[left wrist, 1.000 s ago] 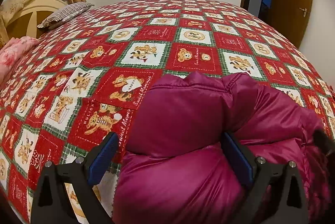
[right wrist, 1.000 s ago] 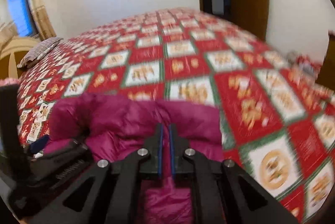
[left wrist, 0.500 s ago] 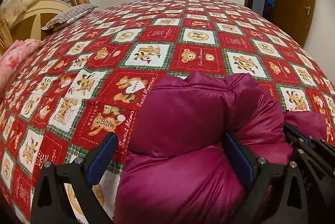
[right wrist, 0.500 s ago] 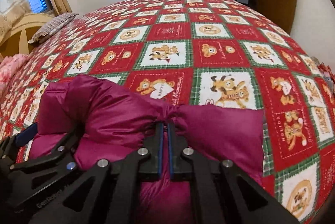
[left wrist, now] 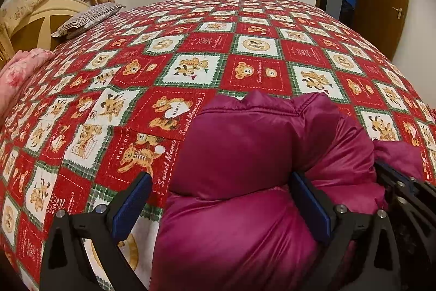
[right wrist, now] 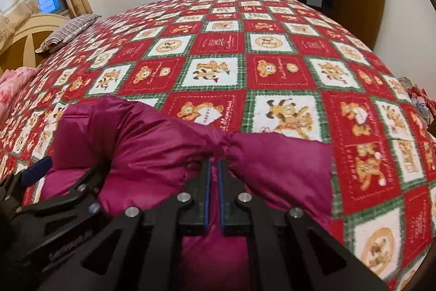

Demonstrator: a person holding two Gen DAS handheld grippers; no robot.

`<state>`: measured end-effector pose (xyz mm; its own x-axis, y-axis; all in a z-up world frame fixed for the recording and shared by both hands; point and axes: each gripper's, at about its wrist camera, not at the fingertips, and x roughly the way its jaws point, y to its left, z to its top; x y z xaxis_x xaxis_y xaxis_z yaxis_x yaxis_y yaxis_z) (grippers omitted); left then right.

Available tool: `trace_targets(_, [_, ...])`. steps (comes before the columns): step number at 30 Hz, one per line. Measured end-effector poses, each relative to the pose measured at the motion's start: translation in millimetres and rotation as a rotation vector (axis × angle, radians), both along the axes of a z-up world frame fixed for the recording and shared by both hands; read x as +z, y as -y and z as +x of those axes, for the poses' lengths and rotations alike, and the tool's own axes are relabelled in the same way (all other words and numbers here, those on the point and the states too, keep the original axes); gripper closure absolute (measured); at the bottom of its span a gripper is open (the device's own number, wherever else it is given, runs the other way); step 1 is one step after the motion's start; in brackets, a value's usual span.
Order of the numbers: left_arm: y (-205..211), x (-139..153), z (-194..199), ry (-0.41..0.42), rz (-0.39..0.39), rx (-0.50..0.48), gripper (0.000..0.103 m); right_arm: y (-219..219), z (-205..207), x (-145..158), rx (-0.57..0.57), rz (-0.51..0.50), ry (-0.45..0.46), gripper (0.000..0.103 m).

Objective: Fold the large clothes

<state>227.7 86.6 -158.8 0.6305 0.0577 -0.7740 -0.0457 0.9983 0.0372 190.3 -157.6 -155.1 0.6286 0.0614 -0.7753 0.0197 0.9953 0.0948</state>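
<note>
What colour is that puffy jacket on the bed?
Shiny magenta-purple jacket, clearest in the left wrist view.

R gripper point(right wrist: 214, 168) pinching magenta jacket point(right wrist: 152, 144) (puffy), on bedspread point(right wrist: 272, 51)

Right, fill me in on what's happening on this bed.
A person with two handheld tongs is folding a puffy magenta jacket on the teddy-bear quilt. The right tongs are shut on a bunched pinch of the jacket's fabric. The left tongs are wide open, straddling a folded-over padded section without clamping it. The jacket lies in a rumpled heap at the near edge, not yet a flat fold.
</note>
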Motion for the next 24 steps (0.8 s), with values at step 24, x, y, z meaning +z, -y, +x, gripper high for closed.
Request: trace_targets(24, [-16.7, 64.7, -101.2, 0.114, 0.046, -0.090, 0.002, 39.8, -144.4, 48.5, -0.083, 0.138, 0.164, 0.053])
